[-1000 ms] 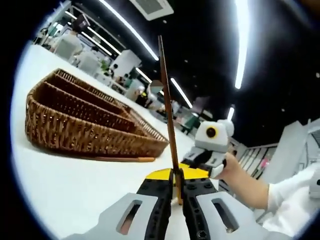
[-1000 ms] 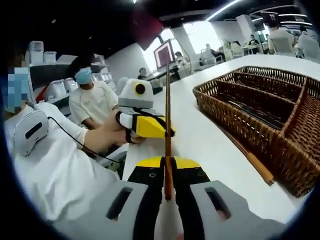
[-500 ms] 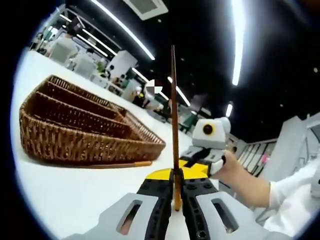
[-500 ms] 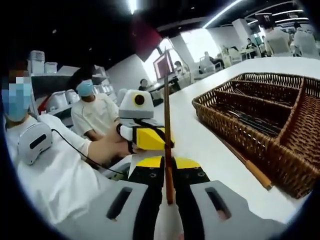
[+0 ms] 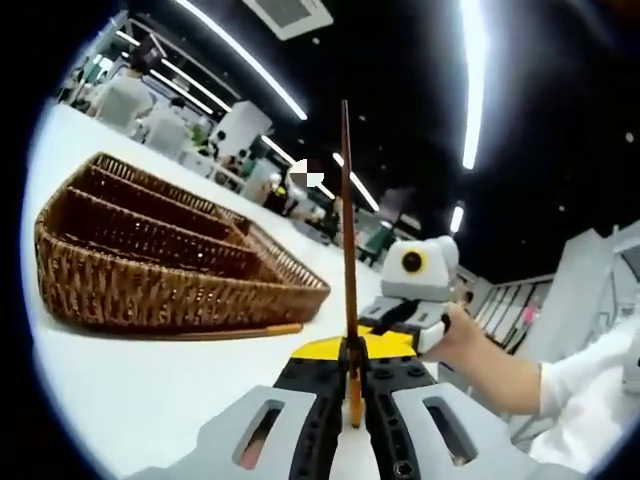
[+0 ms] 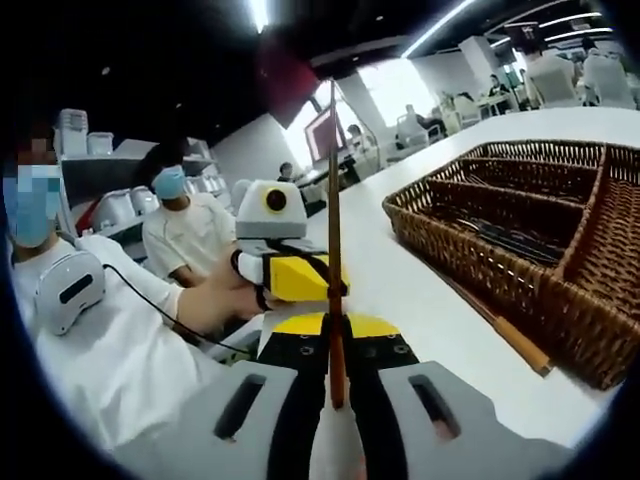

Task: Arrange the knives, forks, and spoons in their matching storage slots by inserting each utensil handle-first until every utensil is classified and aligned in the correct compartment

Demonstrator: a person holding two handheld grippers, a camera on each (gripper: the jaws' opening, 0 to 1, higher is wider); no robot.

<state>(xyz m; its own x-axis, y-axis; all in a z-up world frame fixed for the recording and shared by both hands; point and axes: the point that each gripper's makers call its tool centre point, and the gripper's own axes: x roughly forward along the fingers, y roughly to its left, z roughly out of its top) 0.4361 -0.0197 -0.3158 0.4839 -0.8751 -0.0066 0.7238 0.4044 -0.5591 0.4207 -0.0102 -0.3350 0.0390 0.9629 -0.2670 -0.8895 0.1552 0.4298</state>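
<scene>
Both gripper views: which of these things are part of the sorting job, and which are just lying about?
Part of the job:
- wicker basket with divided slots
- slim wooden-handled utensil clamped in the left gripper
- slim wooden-handled utensil clamped in the right gripper
- wooden-handled utensil lying on the table beside the basket

Just there:
- white table
- people in the background

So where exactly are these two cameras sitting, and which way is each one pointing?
Left gripper view: rides the left gripper, looking along its jaws and a brown stick past the wicker tray toward the right gripper and a hand.
Right gripper view: rides the right gripper, facing the left gripper; tray at right.
Shared: tray, white table, both grippers.
</scene>
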